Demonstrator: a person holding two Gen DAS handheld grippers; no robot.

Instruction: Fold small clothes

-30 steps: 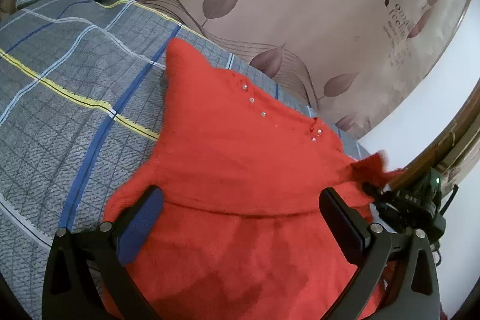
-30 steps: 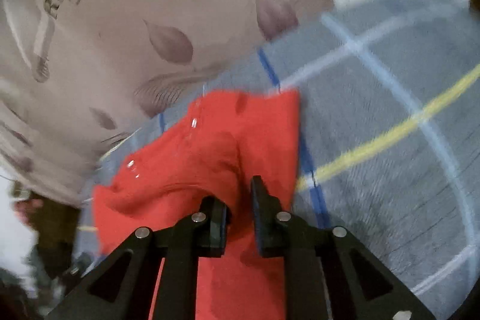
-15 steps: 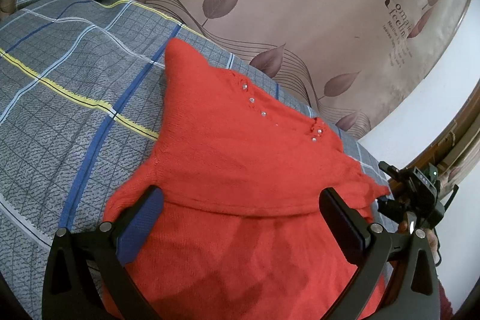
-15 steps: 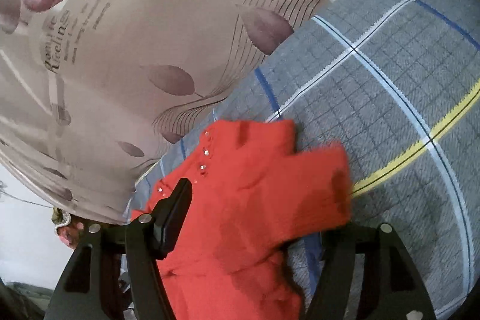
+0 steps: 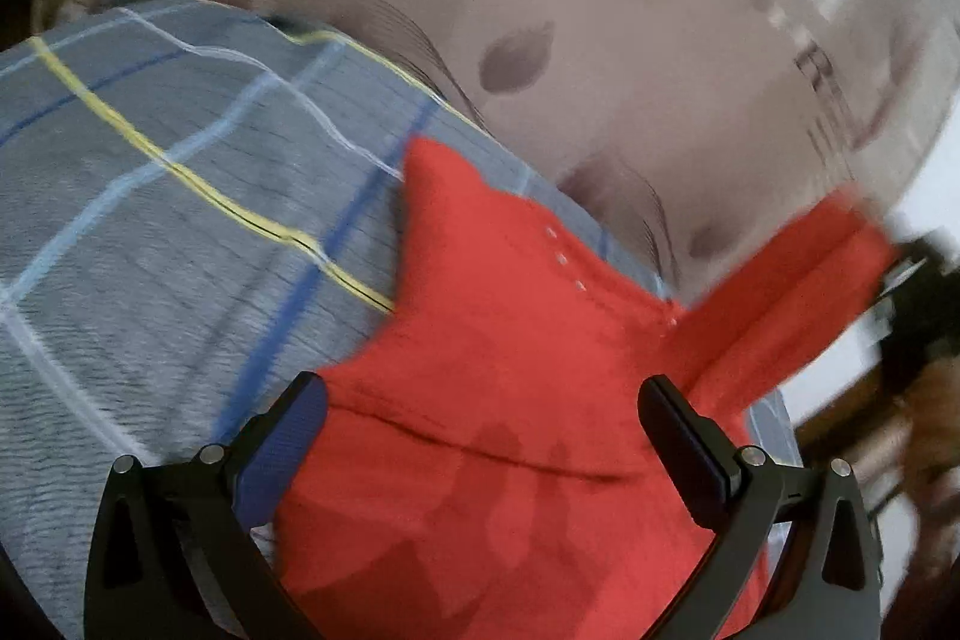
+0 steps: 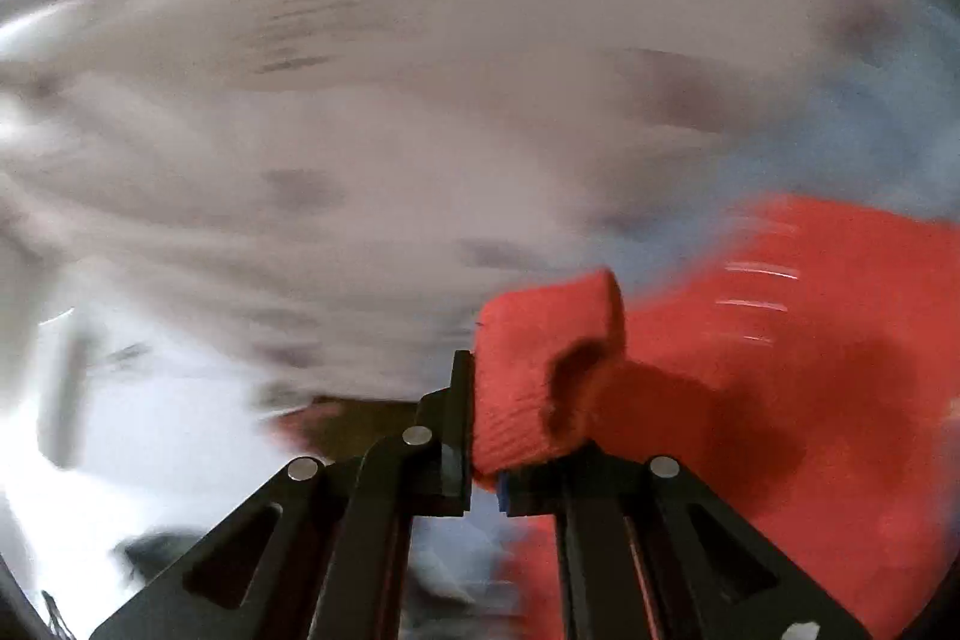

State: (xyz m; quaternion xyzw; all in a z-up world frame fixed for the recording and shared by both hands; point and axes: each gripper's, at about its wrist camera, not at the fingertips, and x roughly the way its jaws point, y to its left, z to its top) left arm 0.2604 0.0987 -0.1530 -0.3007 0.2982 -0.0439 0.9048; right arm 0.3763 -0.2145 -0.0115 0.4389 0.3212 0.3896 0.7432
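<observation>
A small red knit sweater (image 5: 510,340) with a row of pearl studs lies on the plaid bedspread (image 5: 150,220). My left gripper (image 5: 480,436) is open and empty, low over the sweater's folded lower part. My right gripper (image 6: 480,412) is shut on the red sleeve (image 6: 540,376), and the cuff sticks out past the fingers. In the left wrist view that sleeve (image 5: 798,292) stretches up to the right, off the bed. The rest of the sweater (image 6: 780,370) shows blurred in the right wrist view.
A beige curtain (image 5: 600,10) with leaf prints and lettering hangs behind the bed. The bed's right edge (image 5: 780,418) is close to the sweater, with a white wall and dark wooden furniture (image 5: 912,400) beyond. Both views are motion-blurred.
My right gripper was open half a second ago; now it is shut on the sleeve and has pulled it out to the right. My left gripper has shifted, still open.
</observation>
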